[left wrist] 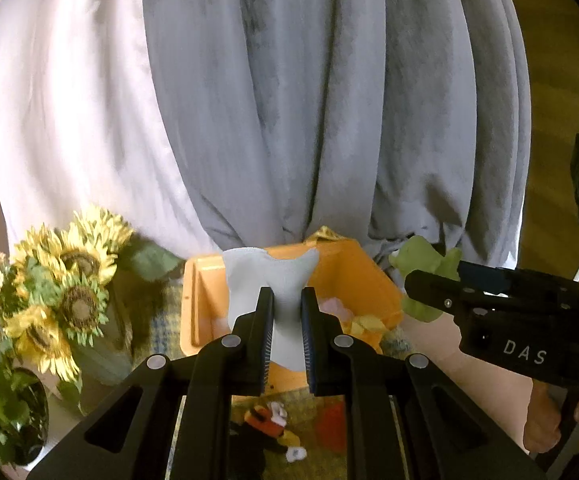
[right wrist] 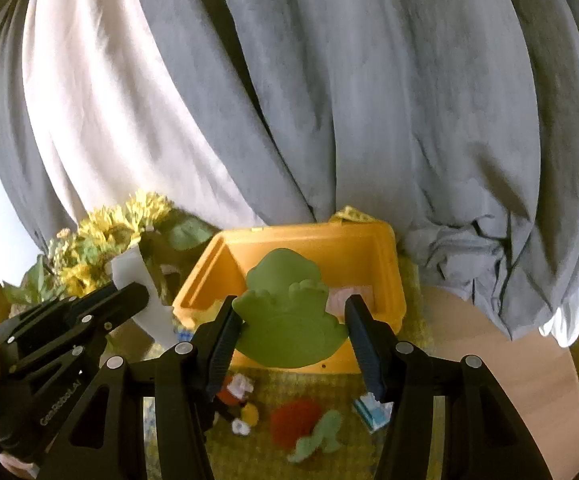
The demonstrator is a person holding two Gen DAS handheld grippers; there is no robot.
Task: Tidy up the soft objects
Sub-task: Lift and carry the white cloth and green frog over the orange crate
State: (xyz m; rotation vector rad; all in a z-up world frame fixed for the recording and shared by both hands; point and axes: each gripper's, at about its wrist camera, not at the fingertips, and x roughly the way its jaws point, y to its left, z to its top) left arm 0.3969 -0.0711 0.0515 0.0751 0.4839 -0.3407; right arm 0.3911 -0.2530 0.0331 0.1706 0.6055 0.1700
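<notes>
My left gripper [left wrist: 287,340] is shut on a pale grey soft toy [left wrist: 273,280] and holds it above the near edge of an orange bin [left wrist: 365,280]. My right gripper [right wrist: 293,340] is shut on a green soft frog [right wrist: 289,312], held above the same orange bin [right wrist: 385,264]. The frog also shows in the left wrist view [left wrist: 425,272], in the right gripper [left wrist: 429,288]. The left gripper [right wrist: 129,300] and its grey toy [right wrist: 145,296] show at the left of the right wrist view. The bin holds pink and yellow soft items [left wrist: 353,320].
More soft toys lie on a yellow-green mat below: a red one [right wrist: 295,420], a light green one [right wrist: 321,438], an orange-black one [right wrist: 235,396] and a small blue-white item [right wrist: 373,412]. Sunflowers [left wrist: 69,280] stand left. A grey curtain [right wrist: 329,100] hangs behind. A round wooden table [right wrist: 509,360] lies right.
</notes>
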